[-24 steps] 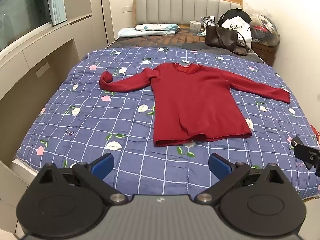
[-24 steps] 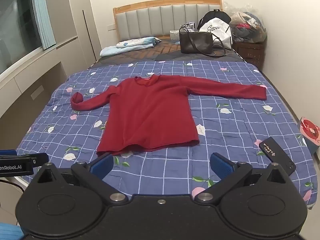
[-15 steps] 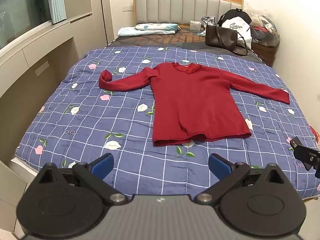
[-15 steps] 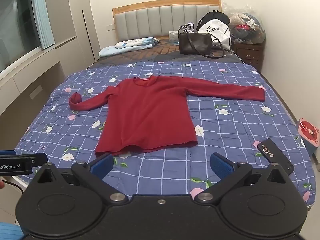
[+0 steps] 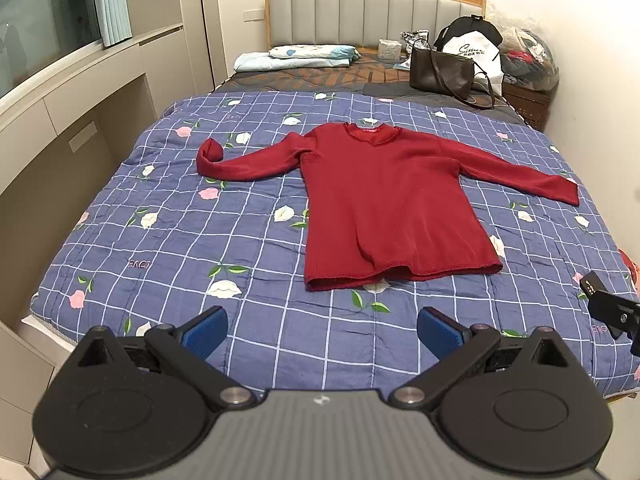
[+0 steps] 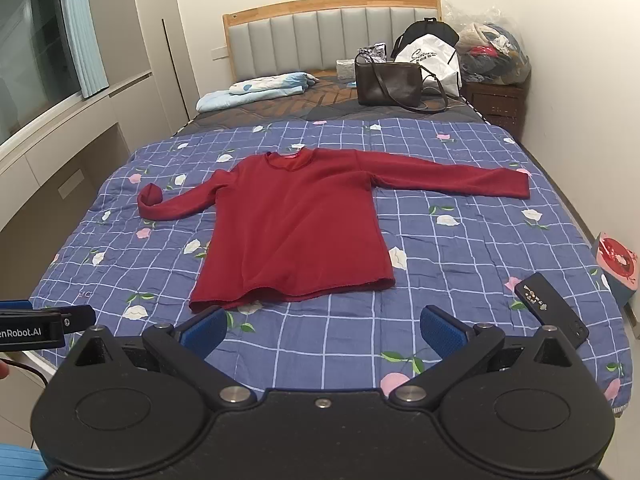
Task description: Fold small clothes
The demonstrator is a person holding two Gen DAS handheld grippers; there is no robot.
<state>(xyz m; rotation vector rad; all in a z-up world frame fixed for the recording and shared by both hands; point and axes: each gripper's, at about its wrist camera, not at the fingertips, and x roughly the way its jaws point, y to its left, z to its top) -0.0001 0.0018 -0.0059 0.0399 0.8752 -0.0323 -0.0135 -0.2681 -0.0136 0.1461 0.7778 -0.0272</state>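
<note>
A red long-sleeved sweater [image 5: 384,200] lies flat on the blue checked floral quilt [image 5: 180,240], neck toward the headboard, both sleeves spread out; its left cuff is curled over. It also shows in the right wrist view [image 6: 296,224]. My left gripper [image 5: 322,330] is open and empty, held above the foot of the bed, short of the sweater's hem. My right gripper [image 6: 323,330] is open and empty, also near the foot of the bed, with the hem just beyond its left finger [image 6: 204,330].
A black phone [image 6: 552,310] lies on the quilt at the right edge. A brown handbag [image 6: 388,82], a white bag and folded bedding [image 6: 256,88] sit by the headboard. A built-in cabinet [image 5: 60,140] runs along the left; a wall is on the right.
Both grippers have drifted slightly, so the sweater sits a little lower and closer in both views. Both stay open.
</note>
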